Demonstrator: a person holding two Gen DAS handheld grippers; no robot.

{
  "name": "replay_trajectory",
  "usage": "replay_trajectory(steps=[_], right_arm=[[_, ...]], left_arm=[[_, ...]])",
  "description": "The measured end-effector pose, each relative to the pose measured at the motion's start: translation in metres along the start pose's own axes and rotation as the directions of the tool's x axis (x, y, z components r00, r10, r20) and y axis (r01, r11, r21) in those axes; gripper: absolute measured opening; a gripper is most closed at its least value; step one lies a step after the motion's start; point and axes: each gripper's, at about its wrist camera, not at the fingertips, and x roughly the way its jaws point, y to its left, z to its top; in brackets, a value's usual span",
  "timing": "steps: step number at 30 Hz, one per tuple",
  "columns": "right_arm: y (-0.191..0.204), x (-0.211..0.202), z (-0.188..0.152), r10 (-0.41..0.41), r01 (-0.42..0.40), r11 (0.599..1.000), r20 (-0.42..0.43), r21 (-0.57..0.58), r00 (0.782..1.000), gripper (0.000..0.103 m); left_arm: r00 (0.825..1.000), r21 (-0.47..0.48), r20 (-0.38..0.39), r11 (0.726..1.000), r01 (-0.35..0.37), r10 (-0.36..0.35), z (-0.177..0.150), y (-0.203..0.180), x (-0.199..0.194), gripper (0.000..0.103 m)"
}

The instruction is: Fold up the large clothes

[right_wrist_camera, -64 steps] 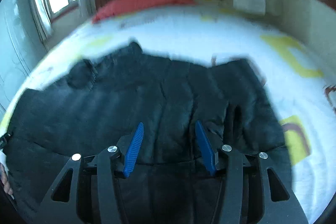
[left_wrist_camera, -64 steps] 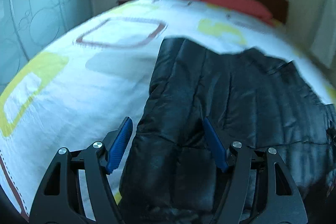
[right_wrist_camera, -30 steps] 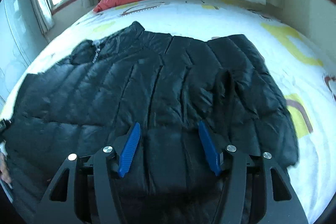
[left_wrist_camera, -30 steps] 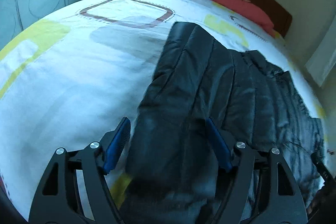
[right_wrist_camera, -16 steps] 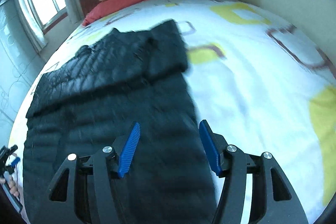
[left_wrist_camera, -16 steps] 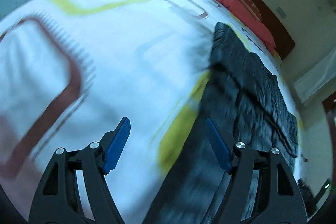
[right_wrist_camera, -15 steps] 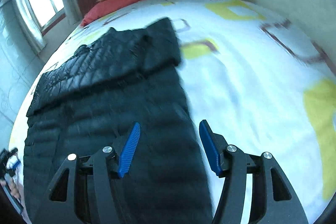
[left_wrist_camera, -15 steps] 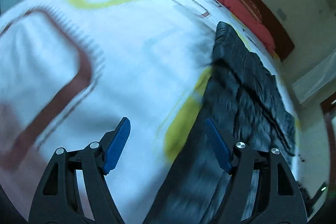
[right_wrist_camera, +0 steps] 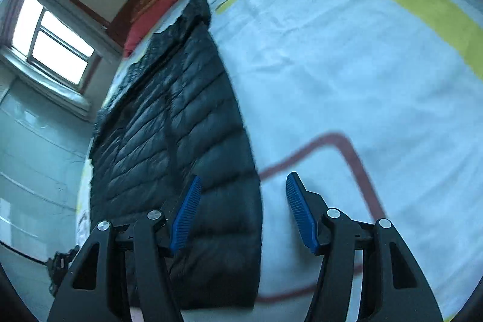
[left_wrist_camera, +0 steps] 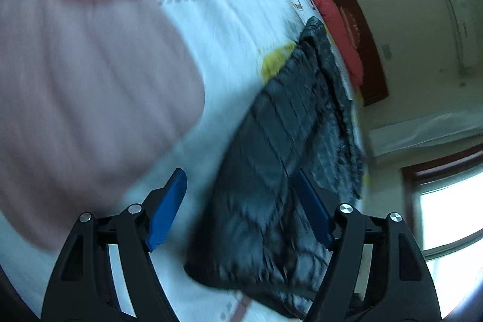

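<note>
Now both views rolled sideways, black puffer jacket [left_wrist_camera: 280, 171] at frame edge, left gripper [left_wrist_camera: 241, 208] and right gripper [right_wrist_camera: 241, 210] fingers wide, empty.

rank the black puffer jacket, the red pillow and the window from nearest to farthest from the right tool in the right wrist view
1. Black puffer jacket: nearest, its near corner lies right under the open right tool, running away up the left side of the bed.
2. Red pillow: beyond the jacket's far end, at the head of the bed.
3. Window: farthest, in the wall at upper left, past the bed.

Open right tongs [right_wrist_camera: 241, 210] straddle black jacket's [right_wrist_camera: 181, 116] edge on bedsheet [right_wrist_camera: 347, 74].
</note>
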Motion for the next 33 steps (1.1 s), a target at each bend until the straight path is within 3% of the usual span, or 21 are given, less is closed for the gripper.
replay_trajectory(steps=[4,9,14,20,24,25,27,30,33], right_arm=[[0.0,0.004,-0.02,0.124,-0.122,0.991,-0.054,0.05,0.991,0.059],[0.003,0.006,-0.029,0.151,-0.15,0.987,-0.017,0.06,0.988,0.06],[0.003,0.004,-0.034,0.205,-0.203,0.977,-0.041,0.067,0.978,0.06],[0.003,0.009,-0.035,0.244,-0.24,0.967,-0.033,0.078,0.969,0.06],[0.005,0.014,-0.031,0.248,-0.245,0.967,-0.024,0.073,0.969,0.06],[0.006,0.012,-0.032,0.255,-0.252,0.966,-0.034,0.061,0.966,0.06],[0.005,0.009,-0.035,0.267,-0.265,0.963,-0.059,0.045,0.962,0.06],[-0.002,0.011,-0.034,0.285,-0.281,0.957,-0.044,0.072,0.958,0.058],[-0.001,0.015,-0.029,0.271,-0.271,0.959,0.011,0.08,0.963,0.059]], left_arm=[[1.0,0.046,0.012,0.999,0.01,-0.011,-0.014,-0.002,-0.001,0.074],[0.995,-0.014,0.041,0.996,0.086,-0.086,-0.008,0.004,0.01,0.074],[0.994,0.012,0.004,0.994,0.106,-0.106,-0.018,0.002,0.006,0.067],[0.99,-0.082,0.029,0.986,0.143,-0.142,-0.016,0.021,0.005,0.061],[0.995,0.056,-0.006,0.993,0.104,-0.104,-0.019,-0.003,0.014,0.061],[0.989,0.059,-0.024,0.987,0.148,-0.147,-0.022,-0.005,0.011,0.058],[0.986,0.056,-0.034,0.984,0.167,-0.166,-0.024,-0.001,0.006,0.056],[0.989,0.017,-0.041,0.99,0.143,-0.142,-0.022,0.009,0.016,0.056],[0.993,0.082,-0.035,0.99,0.117,-0.115,-0.023,-0.007,0.024,0.059]])
